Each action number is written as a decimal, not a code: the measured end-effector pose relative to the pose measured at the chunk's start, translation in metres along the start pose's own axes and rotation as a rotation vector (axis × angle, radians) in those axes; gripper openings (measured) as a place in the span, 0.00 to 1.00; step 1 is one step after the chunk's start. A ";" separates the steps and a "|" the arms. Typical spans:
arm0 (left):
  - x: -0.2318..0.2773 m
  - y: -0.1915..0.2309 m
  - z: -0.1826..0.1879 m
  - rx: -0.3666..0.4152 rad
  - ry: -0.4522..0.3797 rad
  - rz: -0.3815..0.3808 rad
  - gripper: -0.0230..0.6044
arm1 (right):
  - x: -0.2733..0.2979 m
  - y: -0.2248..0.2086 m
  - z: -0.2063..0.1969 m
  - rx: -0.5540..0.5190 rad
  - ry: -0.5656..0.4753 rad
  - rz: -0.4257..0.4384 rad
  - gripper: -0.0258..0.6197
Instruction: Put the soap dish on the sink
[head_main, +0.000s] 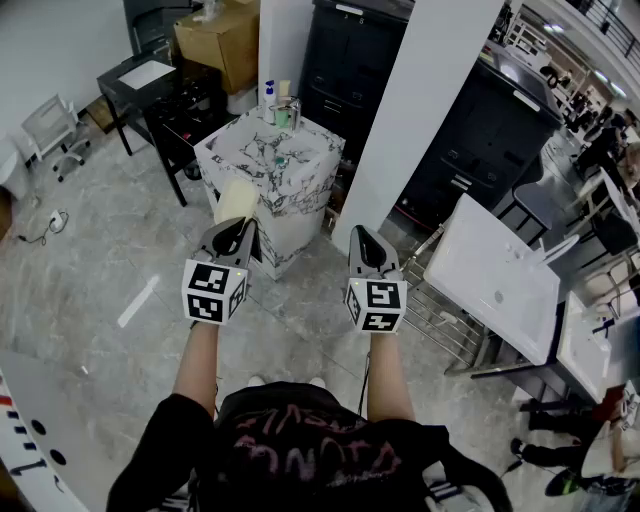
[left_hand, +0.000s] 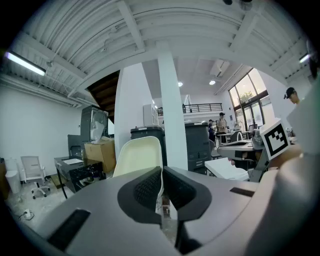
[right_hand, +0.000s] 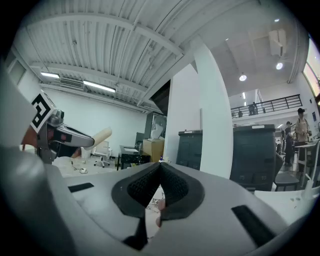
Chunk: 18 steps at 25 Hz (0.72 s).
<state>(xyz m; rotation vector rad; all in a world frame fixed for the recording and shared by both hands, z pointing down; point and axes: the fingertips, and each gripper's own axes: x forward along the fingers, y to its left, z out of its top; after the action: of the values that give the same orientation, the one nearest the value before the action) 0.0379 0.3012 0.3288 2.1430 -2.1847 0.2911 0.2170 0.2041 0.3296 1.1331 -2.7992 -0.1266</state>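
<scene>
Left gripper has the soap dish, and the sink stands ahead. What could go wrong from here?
1. The left gripper pinches the soap dish only by its lower edge, and most of the dish sticks out past the jaws. It may pivot or slip on the way.
2. Bottles and a faucet crowd the far end of the sink top, so a long reach risks knocking them.

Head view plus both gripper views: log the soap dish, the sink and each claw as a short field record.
sink: marbled pedestal ahead of the person, bottles at its back
soap dish: cream, clamped by its edge, short of the sink
left claw: shut on the dish
right claw: shut, nothing in it
</scene>
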 end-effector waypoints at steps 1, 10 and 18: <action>0.000 0.000 0.000 0.001 0.000 -0.004 0.08 | 0.001 0.000 0.000 -0.001 0.001 -0.003 0.06; -0.010 0.001 -0.001 0.002 -0.001 -0.010 0.08 | -0.006 0.006 0.001 -0.004 0.000 -0.015 0.06; -0.022 0.006 -0.009 -0.002 0.000 -0.014 0.08 | -0.010 0.018 0.001 -0.012 -0.016 -0.021 0.06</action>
<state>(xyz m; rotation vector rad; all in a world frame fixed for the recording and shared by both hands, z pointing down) 0.0320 0.3242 0.3332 2.1557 -2.1686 0.2883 0.2117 0.2240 0.3297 1.1645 -2.7972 -0.1554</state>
